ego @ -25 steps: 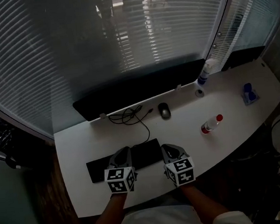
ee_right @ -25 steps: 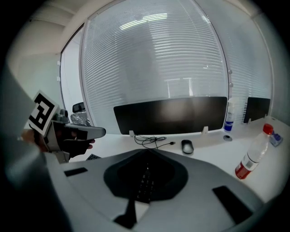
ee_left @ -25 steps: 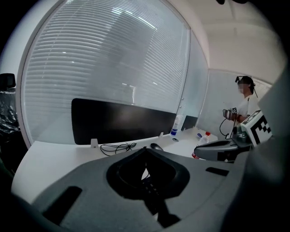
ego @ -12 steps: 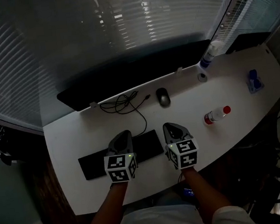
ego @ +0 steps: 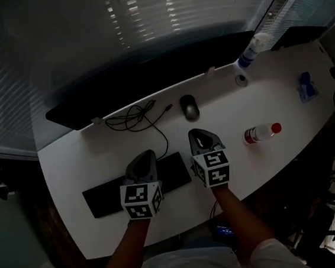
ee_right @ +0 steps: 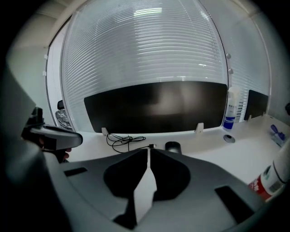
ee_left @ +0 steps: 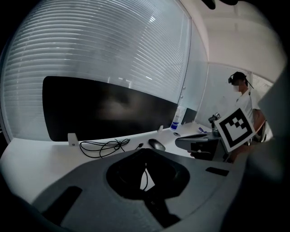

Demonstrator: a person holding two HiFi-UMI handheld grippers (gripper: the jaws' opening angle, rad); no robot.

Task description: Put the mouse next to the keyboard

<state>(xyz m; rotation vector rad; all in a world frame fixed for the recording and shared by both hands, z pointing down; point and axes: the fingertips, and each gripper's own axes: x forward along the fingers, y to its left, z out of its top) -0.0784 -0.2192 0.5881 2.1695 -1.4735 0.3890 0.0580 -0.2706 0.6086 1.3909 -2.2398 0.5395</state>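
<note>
So the mouse (ego: 189,107) sat on the white table (ego: 87,162) a bit right of center in the head view, close under the long dark monitor (ego: 149,73) and just right of the loose end of a tangled black cable (ego: 131,116). It was well apart from the keyboard (ego: 103,201), which lay lower down and to the left, near the table's front edge. Nothing was touching the mouse. The left gripper (ego: 146,156) hung over the middle of the keyboard, hiding part of it. In its own view the jaws looked pressed together, with only a thin sliver of table showing through the cutout behind the tips and nothing held. The right gripper (ego: 196,133) was just off the keyboard's right end, tips pointed up the frame toward the mouse but with bare table between them. Its jaws were fully together too, and empty. Off to the right of that gripper, a clear bottle with a red cap (ego: 261,132) lay on its side. Further toward the upper right there was a white spray bottle (ego: 249,53) standing by the monitor's end, with a small round thing (ego: 242,80) just in front of it that I couldn't identify. A small blue object (ego: 307,88) sat near the table's far right edge.
</note>
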